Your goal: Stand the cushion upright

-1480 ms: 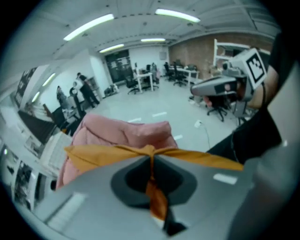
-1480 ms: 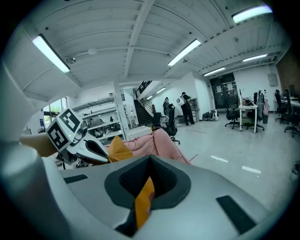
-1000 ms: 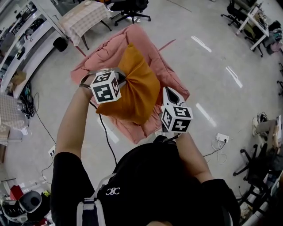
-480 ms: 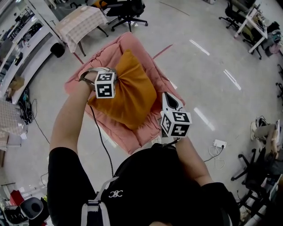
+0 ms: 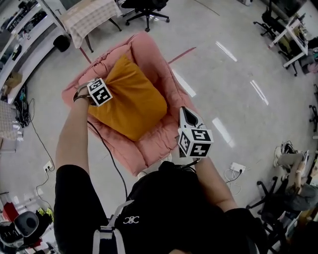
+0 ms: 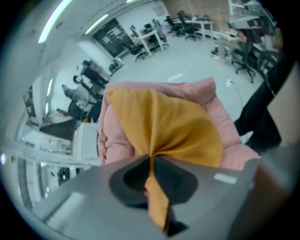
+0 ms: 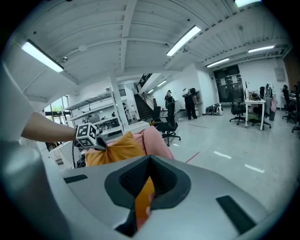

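Observation:
An orange cushion (image 5: 130, 101) rests tilted in the seat of a pink padded chair (image 5: 154, 59), with one corner up against the chair's back. My left gripper (image 5: 106, 97) pinches the cushion's left corner. Bunched orange fabric (image 6: 164, 126) runs between its jaws, which are starting to open, though the cloth is still caught there. My right gripper (image 5: 185, 110) hovers at the chair's right edge, apart from the cushion, its jaws together. From the right gripper (image 7: 150, 158), the cushion (image 7: 115, 147) and the chair (image 7: 154, 138) lie ahead to the left.
A table with a checked cloth (image 5: 89, 17) and an office chair (image 5: 144, 7) stand behind the pink chair. A black cable (image 5: 107, 149) trails on the floor at its left. A power strip (image 5: 237, 167) lies at the right. Shelves (image 5: 20, 30) line the left wall.
My left gripper has moved left and down with the cushion's corner. The cushion has sunk from being held up into the chair's seat. The right gripper has drifted a little.

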A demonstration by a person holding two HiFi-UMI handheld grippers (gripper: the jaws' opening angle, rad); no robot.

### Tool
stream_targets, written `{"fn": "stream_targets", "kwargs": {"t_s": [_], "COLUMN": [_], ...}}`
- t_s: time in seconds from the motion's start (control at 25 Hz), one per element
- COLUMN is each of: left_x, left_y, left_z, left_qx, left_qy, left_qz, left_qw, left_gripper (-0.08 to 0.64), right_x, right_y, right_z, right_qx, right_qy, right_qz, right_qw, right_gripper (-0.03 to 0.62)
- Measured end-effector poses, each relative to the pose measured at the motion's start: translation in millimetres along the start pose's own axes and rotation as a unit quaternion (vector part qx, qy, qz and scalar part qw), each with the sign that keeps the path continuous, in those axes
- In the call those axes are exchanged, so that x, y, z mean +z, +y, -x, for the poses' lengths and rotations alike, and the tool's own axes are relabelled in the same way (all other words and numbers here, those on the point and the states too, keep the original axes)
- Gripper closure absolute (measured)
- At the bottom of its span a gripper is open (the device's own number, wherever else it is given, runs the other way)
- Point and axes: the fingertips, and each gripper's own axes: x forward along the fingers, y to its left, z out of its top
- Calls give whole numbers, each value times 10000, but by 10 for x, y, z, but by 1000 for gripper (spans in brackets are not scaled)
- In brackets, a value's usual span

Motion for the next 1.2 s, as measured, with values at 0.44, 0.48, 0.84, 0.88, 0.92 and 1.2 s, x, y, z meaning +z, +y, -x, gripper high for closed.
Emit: {"fn": "stream_targets", "kwargs": {"t_s": [0.44, 0.48, 0.84, 0.88, 0.92, 1.2], "left_x": [-453, -454, -455, -426, -396, -104], "left_y": [197, 205, 454, 464, 462, 258], "left_z": [-363, -345, 414, 542, 671, 1581], "left_qx": [643, 663, 1194, 1267, 1290, 1635], "left_qy": [-381, -427, -1529, -1666, -1832, -2832], "left_qz": [2286, 2359, 3329, 3479, 3672, 4642], "left_qw": [9707, 9686, 9228, 9139, 9028, 8232], "left_gripper": [510, 491, 518, 560, 560, 561], "right_x": [-34, -22, 115, 132, 150, 285], "right_y": [94, 100, 341, 401, 472, 940], "right_z": [-413, -423, -534, -539, -545, -556], "right_qx": [304, 322, 706, 779, 856, 1398], "right_qy": [293, 288, 217, 191, 161, 11], "right_qz": [173, 190, 317, 344, 375, 419], "right_qw": [9990, 9989, 9968, 9962, 9955, 9893], "right_gripper": [595, 595, 595, 595, 595, 595]}}
